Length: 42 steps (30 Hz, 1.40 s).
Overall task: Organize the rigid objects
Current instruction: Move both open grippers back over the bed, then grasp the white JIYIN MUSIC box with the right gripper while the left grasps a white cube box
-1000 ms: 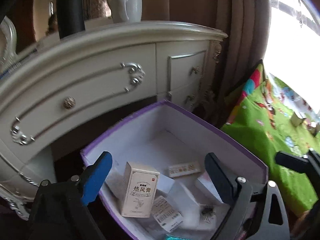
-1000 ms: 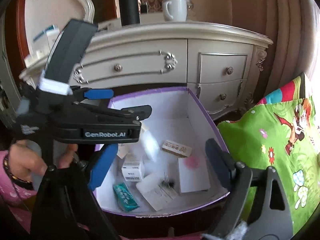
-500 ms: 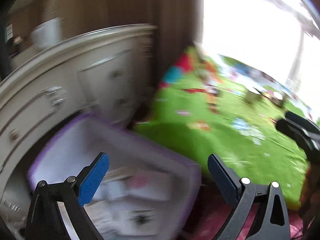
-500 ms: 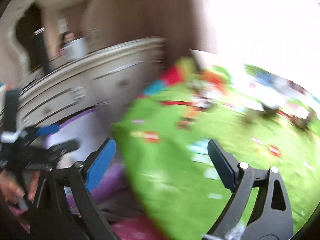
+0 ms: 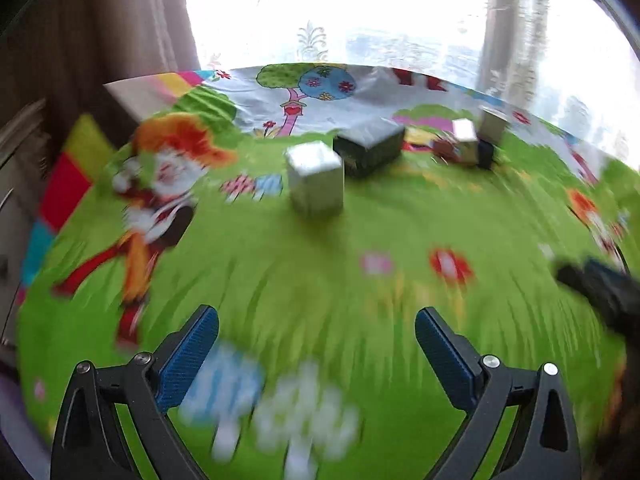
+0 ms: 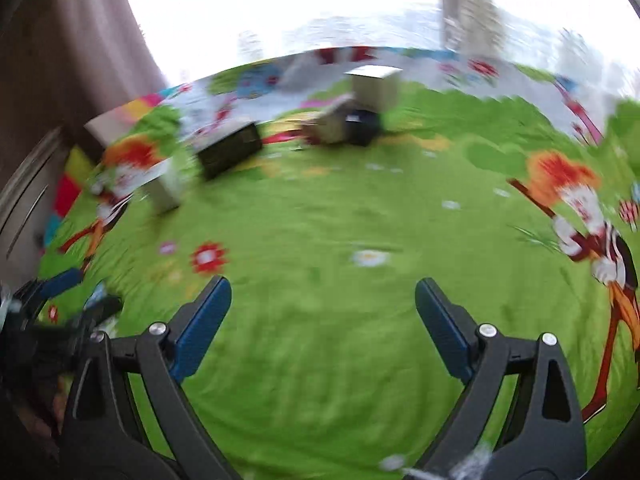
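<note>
Left wrist view shows a small pale grey box (image 5: pixel 316 178) standing upright on the bright green cartoon play mat (image 5: pixel 320 280). It is the nearest of the boxes, so I judge it is the next thing to pick up. It stands tall, with its long side going up and down.

Just behind the small pale grey box, and a bit to its right, lies a flat dark box (image 5: pixel 370 144), close enough that they may touch. Farther right of the pale box sits a blurry clump of small boxes (image 5: pixel 474 140), too smeared to tell apart.

From the pale box back toward the camera, the left gripper (image 5: pixel 316 344) is well apart from it, straight in line with it. Its blue fingers are spread wide and hold nothing.

In the right wrist view the same pale box (image 6: pixel 166 186) sits far off to the left of the right gripper (image 6: pixel 322 316), which is also spread wide with nothing in it. So the left gripper looks better placed: it only needs to go straight ahead.
</note>
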Available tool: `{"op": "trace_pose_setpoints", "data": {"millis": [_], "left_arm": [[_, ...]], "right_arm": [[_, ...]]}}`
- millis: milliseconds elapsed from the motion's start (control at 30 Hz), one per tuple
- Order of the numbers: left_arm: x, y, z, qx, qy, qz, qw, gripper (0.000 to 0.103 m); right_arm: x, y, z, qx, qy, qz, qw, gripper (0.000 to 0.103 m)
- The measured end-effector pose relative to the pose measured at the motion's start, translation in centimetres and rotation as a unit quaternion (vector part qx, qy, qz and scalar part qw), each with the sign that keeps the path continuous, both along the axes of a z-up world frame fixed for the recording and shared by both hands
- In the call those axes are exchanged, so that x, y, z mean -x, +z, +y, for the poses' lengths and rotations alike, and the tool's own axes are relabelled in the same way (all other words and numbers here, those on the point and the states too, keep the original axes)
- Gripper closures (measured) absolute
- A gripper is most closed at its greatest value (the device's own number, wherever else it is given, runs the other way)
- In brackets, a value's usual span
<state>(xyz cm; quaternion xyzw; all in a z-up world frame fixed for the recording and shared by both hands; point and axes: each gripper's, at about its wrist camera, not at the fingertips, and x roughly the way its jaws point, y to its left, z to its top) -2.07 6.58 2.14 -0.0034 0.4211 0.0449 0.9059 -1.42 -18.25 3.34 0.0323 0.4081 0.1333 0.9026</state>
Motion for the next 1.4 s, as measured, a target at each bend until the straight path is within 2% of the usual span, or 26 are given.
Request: {"op": "trace_pose_setpoints", "data": {"millis": [133,200,233,267,300,333,433,533,633,767,867,1067,1100,1133,1200,1267,1400], "left_arm": [[-7.1,-0.8,0.0,-0.011,0.034,0.017,0.9992,0.003],[-9.4,-1.3,0.3,-0.03,0.049,0.024,0.9981,0.003],[-10.0,-1.5,0.6,-0.031,0.053,0.028,0.9977,0.007],[-10.3,-1.6,1.2,-0.003,0.05,0.031,0.9983,0.034],[-9.8,-1.6,1.8,0.031,0.046,0.027,0.9981,0.052],[-9.3,-1.4,1.9,0.031,0.049,0.021,0.9981,0.066],[-6.4,-1.2,2.0,0.055,0.02,0.022,0.998,0.066],[-3.5,-1.7,1.4,0.018,-0.001,0.001,0.9998,0.066],[-3.4,-1.6,2.0,0.031,0.003,0.0,0.9995,0.066],[-3.8,-1.4,1.5,0.013,0.01,0.002,0.9999,0.064],[-4.1,-1.4,1.9,0.031,0.011,0.001,0.9995,0.063],[-3.9,-1.5,1.9,0.024,0.016,0.002,0.9996,0.059],[-3.9,-1.5,2.0,0.024,0.017,0.002,0.9996,0.059],[-3.9,-1.5,1.9,0.023,0.018,0.002,0.9996,0.058],[-4.0,-1.6,1.8,0.022,0.02,0.003,0.9996,0.057],[-4.0,-1.6,1.8,0.022,0.022,0.003,0.9995,0.056],[-4.1,-1.7,1.8,0.023,0.023,0.004,0.9995,0.051]], "right_arm": [[-0.3,-0.4,-1.0,-0.015,-0.006,0.007,1.0,0.008],[-0.3,-0.4,-0.6,-0.01,0.002,0.006,1.0,0.008],[-0.3,-0.4,-0.5,-0.009,0.007,0.007,1.0,0.008],[-0.1,-0.6,-0.3,-0.011,0.012,0.008,1.0,0.008],[-0.2,-0.6,-0.2,-0.014,0.015,0.009,1.0,0.008],[-0.1,-0.6,-0.3,-0.014,0.015,0.01,1.0,0.008],[-1.0,-0.5,-0.7,-0.011,0.012,0.002,1.0,0.008],[-3.7,-0.1,-1.6,-0.022,-0.006,0.004,1.0,0.008],[-7.1,0.4,-2.6,-0.061,-0.034,-0.005,0.998,0.008],[-12.2,1.2,-2.2,-0.082,-0.051,-0.02,0.995,0.008],[-15.6,1.9,-1.2,-0.062,-0.06,-0.031,0.996,0.008],[-19.5,1.5,0.7,-0.006,-0.035,-0.025,0.999,0.009],[-19.6,0.9,0.7,0.001,-0.028,-0.006,1.0,0.038],[-19.0,1.0,0.1,-0.007,-0.029,-0.013,0.999,0.053],[-16.4,2.1,-1.6,-0.043,-0.048,-0.046,0.997,0.055],[-13.5,2.4,-2.9,-0.057,-0.043,-0.042,0.997,0.055],[-8.1,1.3,-3.5,-0.003,0.002,-0.004,1.0,0.055]]}}
